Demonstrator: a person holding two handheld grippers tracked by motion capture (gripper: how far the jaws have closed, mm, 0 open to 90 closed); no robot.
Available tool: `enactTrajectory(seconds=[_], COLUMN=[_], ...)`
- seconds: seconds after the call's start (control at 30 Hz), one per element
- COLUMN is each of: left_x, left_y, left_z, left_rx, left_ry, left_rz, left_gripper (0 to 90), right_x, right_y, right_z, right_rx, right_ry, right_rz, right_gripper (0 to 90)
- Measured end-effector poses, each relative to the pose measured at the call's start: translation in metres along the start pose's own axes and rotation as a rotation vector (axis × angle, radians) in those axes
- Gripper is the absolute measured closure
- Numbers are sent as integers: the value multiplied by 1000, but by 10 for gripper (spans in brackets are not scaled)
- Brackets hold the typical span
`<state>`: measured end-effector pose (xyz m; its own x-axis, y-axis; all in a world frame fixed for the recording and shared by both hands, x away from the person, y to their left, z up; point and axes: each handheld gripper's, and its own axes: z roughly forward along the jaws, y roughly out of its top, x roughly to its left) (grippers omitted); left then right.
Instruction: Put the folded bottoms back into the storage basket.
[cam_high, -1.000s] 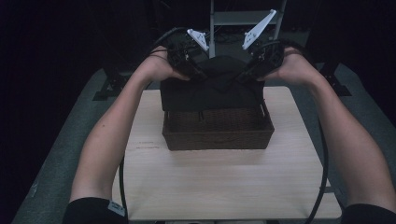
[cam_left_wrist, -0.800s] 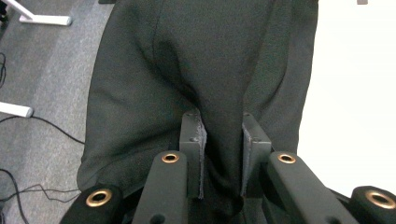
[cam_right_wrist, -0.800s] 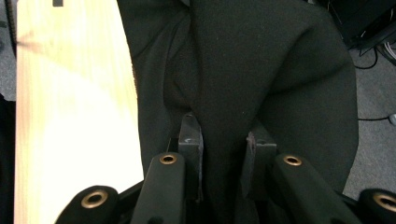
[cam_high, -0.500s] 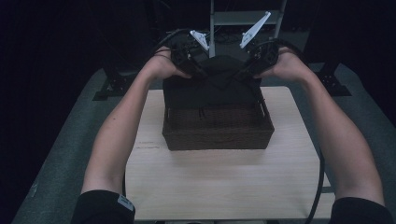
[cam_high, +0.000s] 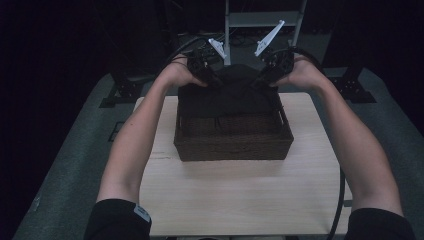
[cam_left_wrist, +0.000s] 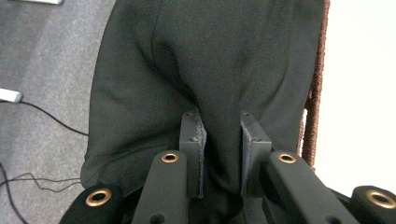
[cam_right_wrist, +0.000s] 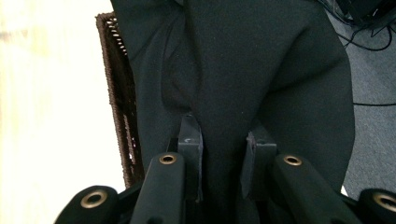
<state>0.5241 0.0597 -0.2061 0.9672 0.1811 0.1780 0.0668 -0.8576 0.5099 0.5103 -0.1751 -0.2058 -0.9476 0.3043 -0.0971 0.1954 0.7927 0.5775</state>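
A black cloth (cam_high: 231, 95) lies draped over the far part of a dark brown wicker basket (cam_high: 232, 142) on the pale wooden tabletop (cam_high: 240, 195). My left gripper (cam_high: 207, 77) pinches the cloth's far left part, and my right gripper (cam_high: 261, 79) pinches its far right part. In the left gripper view, a fold of the black cloth (cam_left_wrist: 219, 84) sits between the jaws of the gripper (cam_left_wrist: 222, 135); the basket's rim (cam_left_wrist: 317, 93) runs along the right. In the right gripper view, the cloth (cam_right_wrist: 252, 70) is clamped in that gripper (cam_right_wrist: 223, 140), with the basket's wall (cam_right_wrist: 119, 98) at the left.
Grey carpeted floor (cam_high: 75, 165) surrounds the table, with cables (cam_left_wrist: 42, 116) trailing on it. A metal stand (cam_high: 260, 20) rises behind the table. Black brackets (cam_high: 117, 92) stand at the table's far corners. Bare tabletop lies in front of the basket.
Both grippers, still holding the cloth, have moved away from the person toward the far side of the basket. More of the basket's inside now shows at the front.
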Motion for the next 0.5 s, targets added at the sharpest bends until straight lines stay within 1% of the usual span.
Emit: enactTrajectory(seconds=[0.1, 0.17, 0.23, 0.27, 0.33, 0.5], left_x=[1, 2, 2, 3, 1, 2], left_y=[-1, -1, -2, -2, -4, -9], left_z=[6, 10, 16, 18, 23, 32], left_rx=[8, 21, 26, 30, 32, 33], left_ry=[1, 1, -4, -7, -13, -12], left_rz=[-11, -5, -18, -14, -26, -37], left_gripper=[749, 749, 748, 748, 749, 749], right_x=[-2, -4, -6, -7, -8, -12], right_y=[-2, -4, -7, -8, -10, -15], right_z=[5, 8, 12, 14, 17, 26], right_rx=[9, 13, 14, 16, 30, 36], right_ry=[2, 7, 12, 15, 19, 31], right_rz=[7, 14, 26, 25, 36, 44], right_gripper=[724, 724, 724, 724, 724, 724])
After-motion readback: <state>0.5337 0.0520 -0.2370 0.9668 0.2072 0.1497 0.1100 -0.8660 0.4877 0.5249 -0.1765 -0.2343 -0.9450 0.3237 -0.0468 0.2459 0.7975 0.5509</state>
